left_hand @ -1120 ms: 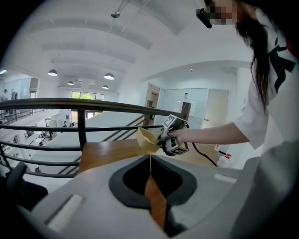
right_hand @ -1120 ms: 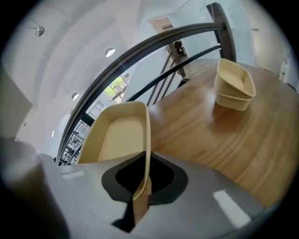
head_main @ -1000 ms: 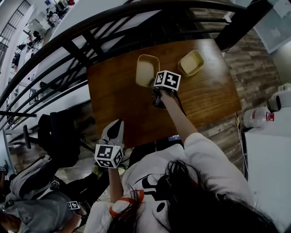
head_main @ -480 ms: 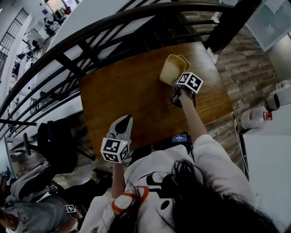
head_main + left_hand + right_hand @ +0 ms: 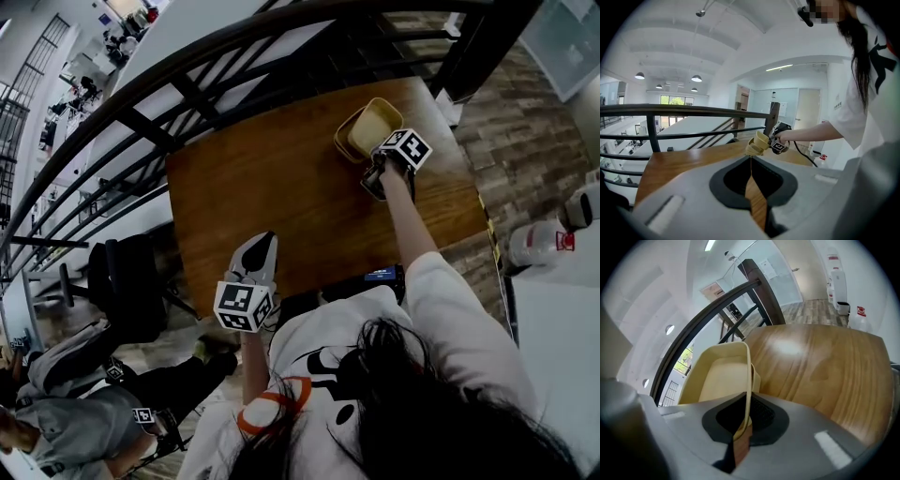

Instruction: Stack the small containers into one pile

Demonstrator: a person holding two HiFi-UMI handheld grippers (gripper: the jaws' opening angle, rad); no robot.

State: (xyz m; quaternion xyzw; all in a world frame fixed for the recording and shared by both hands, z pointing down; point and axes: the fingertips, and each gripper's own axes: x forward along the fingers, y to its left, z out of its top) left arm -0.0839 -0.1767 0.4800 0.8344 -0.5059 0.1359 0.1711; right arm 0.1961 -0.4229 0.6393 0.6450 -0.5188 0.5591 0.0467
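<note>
Right now my right gripper is clenched on the thin side wall of the upper container, which looks tilted inside the lower container at the far right of the table. In the right gripper view that wall runs straight between my jaws. My left gripper hangs over the table's near edge, jaws together on nothing, well apart from the pile. To do this well, I'd level the upper container so its rim lines up with the one below. I'd lower it until it seats, and only then let go, lifting clear so the pile isn't dragged.
</note>
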